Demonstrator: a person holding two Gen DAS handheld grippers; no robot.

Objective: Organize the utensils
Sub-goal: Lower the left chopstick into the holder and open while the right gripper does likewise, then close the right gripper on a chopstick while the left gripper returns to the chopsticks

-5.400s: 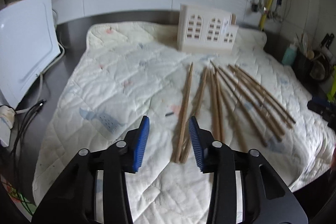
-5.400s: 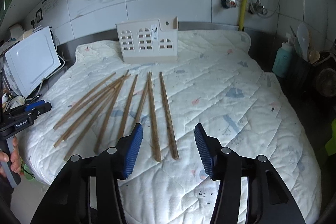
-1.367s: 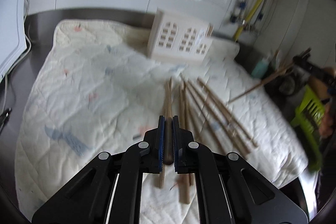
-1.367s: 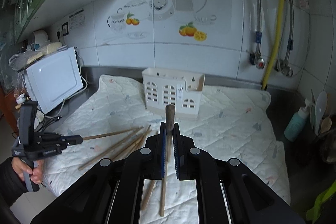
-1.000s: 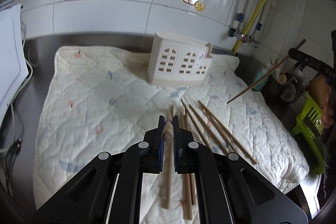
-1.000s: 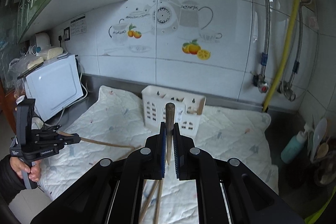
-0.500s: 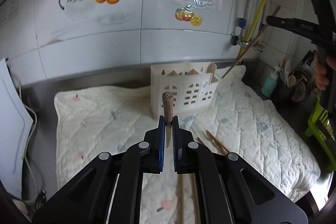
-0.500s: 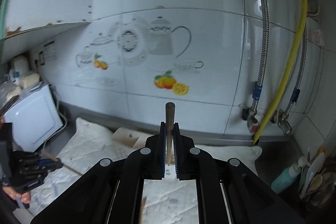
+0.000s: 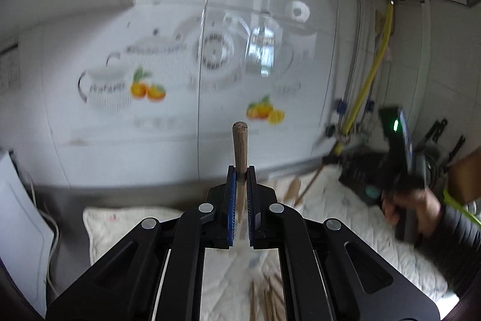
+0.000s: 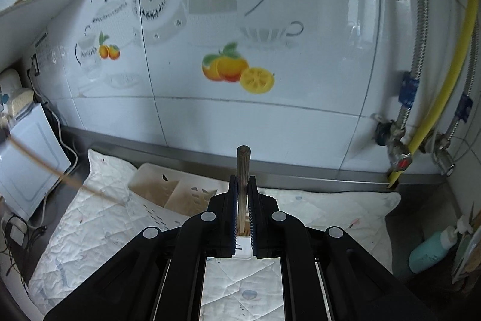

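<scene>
Both tongs, left [image 9: 240, 170] and right [image 10: 242, 179], each clamp one chopstick [image 10: 243, 161]; tips may miss holder [image 10: 168, 188], view tilted up.

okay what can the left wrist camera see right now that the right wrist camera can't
Only the left wrist view shows the right gripper from outside, blurred, with the hand holding it, and the loose chopsticks lying on the quilted mat. Only the right wrist view shows the open top of the white utensil holder, the teal bottle and the white appliance. Both share the tiled wall with fruit decals, the yellow hose, the mat, and a chopstick clamped upright in their own jaws: left chopstick, right chopstick.
</scene>
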